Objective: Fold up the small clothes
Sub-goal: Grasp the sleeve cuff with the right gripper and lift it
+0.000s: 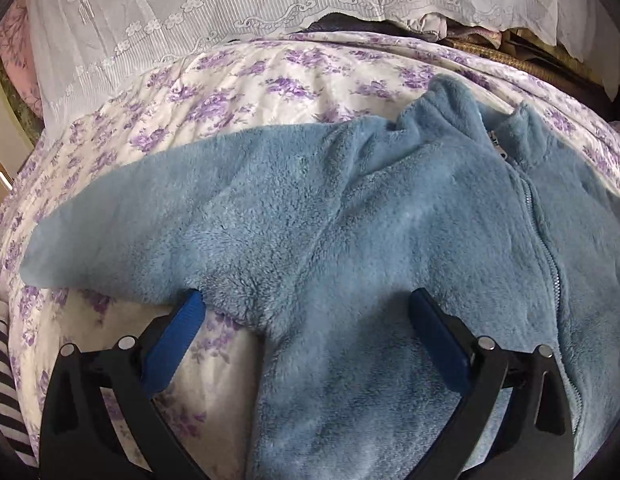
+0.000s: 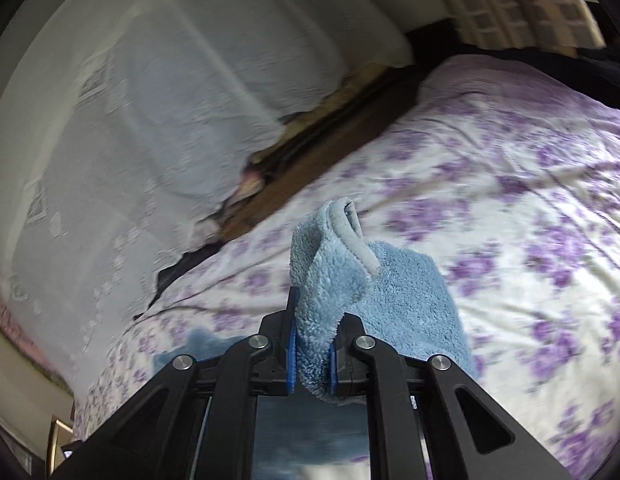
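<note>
I have the jacket (image 1: 390, 216) lying front-up on the quilt (image 1: 238, 76), zipper closed, collar at the far end. Left gripper (image 1: 306, 312) hangs released over the armpit, one finger each side; the sleeve (image 1: 150, 216) runs out to the left from it. Right gripper (image 2: 314, 360) is clenched on the other cuff (image 2: 334, 272), lifted clear. Left is nearer the body.

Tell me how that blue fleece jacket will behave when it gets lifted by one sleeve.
The jacket looks floppy: the sleeve end clamped in the right hand-held gripper droops over itself. It probably weighs little, since one pinch holds that end off the bedspread. The thick pile should resist slipping, though the body may drag behind.
</note>
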